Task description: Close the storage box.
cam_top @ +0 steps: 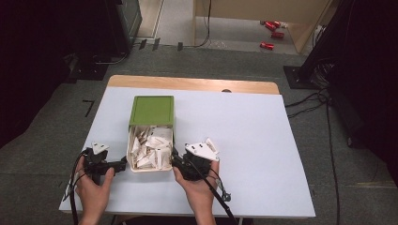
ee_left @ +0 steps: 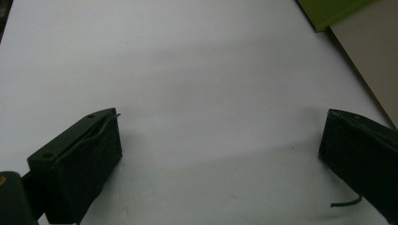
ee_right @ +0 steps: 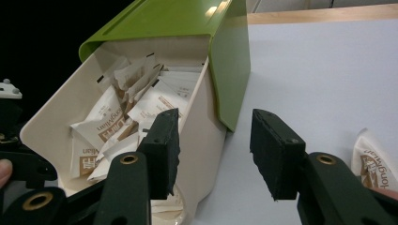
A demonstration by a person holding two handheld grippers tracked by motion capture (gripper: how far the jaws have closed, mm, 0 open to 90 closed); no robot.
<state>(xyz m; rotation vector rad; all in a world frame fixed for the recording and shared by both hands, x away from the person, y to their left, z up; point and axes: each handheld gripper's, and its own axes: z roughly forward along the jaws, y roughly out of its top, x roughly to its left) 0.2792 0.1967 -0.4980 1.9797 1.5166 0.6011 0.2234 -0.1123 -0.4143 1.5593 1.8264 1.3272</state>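
A green box (cam_top: 151,109) stands mid-table with its cream drawer (cam_top: 132,167) pulled out toward me, full of several white sachets (cam_top: 152,146). My left gripper (cam_top: 121,165) lies by the drawer's front left corner; in the left gripper view it (ee_left: 220,126) is open wide over bare table, the drawer wall (ee_left: 371,51) at the right. My right gripper (ee_right: 213,122) is open astride the drawer's right wall (ee_right: 206,126), one jaw among the sachets (ee_right: 105,124), the other outside. One loose sachet (ee_right: 375,159) lies beside it on the table.
The white tabletop (cam_top: 244,136) has free room right of the box, and a wooden strip (cam_top: 192,83) runs along its far edge. Cables (cam_top: 213,190) trail from both grippers toward me. Red cans (cam_top: 272,28) lie on the floor beyond.
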